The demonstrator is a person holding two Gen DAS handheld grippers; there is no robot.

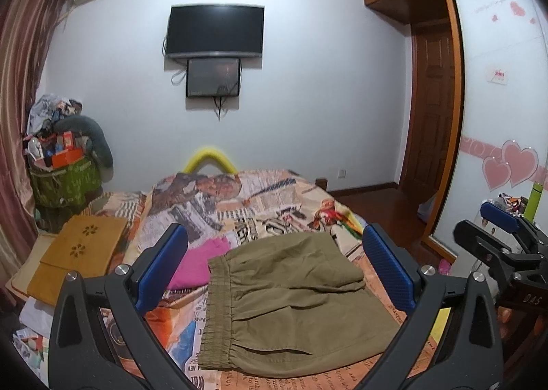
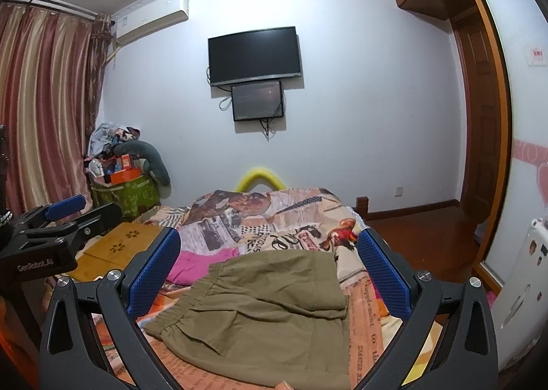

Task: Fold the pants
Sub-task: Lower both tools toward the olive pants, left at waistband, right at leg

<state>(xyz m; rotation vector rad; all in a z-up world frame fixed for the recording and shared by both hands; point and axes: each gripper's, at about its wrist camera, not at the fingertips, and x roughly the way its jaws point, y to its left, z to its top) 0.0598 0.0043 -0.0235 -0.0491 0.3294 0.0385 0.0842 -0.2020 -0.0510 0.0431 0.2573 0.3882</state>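
The olive pants are seen folded into a compact stack on the printed bedspread, in the lower centre of both views, with the elastic waistband forming the left edge. A pink garment is seen just beyond the upper left corner of the stack. The left gripper is held wide open above the pants with nothing gripped; the right gripper is likewise spread wide and holds nothing. A wooden board is seen at the bed's left edge, and bare floor along the right edge
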